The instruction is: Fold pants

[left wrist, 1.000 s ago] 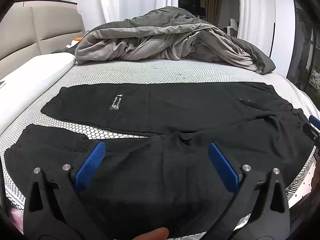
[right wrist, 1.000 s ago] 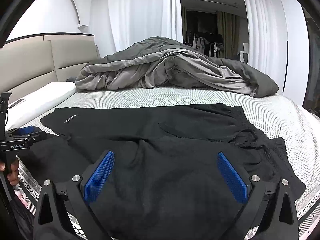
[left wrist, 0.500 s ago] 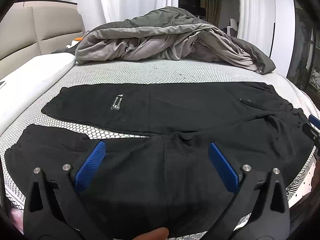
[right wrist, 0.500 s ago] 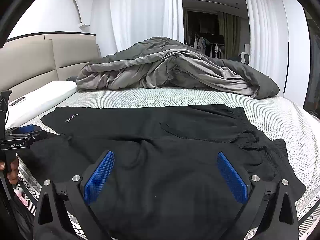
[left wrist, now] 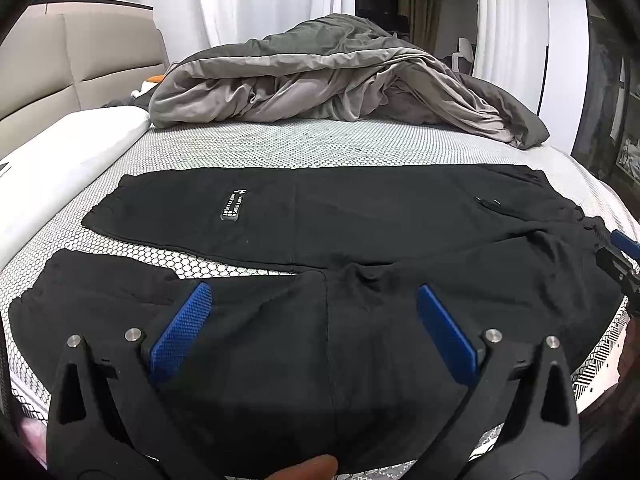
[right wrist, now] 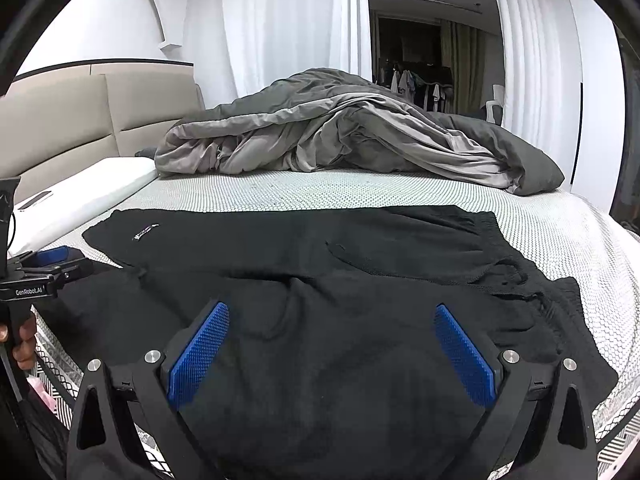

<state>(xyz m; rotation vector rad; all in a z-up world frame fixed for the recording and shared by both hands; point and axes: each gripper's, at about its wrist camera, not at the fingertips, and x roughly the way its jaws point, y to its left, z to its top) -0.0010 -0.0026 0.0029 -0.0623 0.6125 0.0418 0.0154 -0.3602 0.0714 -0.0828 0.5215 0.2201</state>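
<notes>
Black pants (left wrist: 360, 224) spread flat across near half of bed (left wrist: 280, 148), waistband right, legs left. Left hand-held gripper (left wrist: 312, 320) spread wide above near leg, pinching nothing. Right hand-held gripper (right wrist: 332, 340) spread wide above hip area, empty. Grey duvet (right wrist: 340, 136) bunched far.

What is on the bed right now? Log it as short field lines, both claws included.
pants: black pants spread flat, legs apart
surface: mattress with a honeycomb pattern
behind pants: grey duvet bunched up
left claw: left claw open over the near leg, holding nothing
right claw: right claw open over the waist end, holding nothing
fold: not yet begun
</notes>
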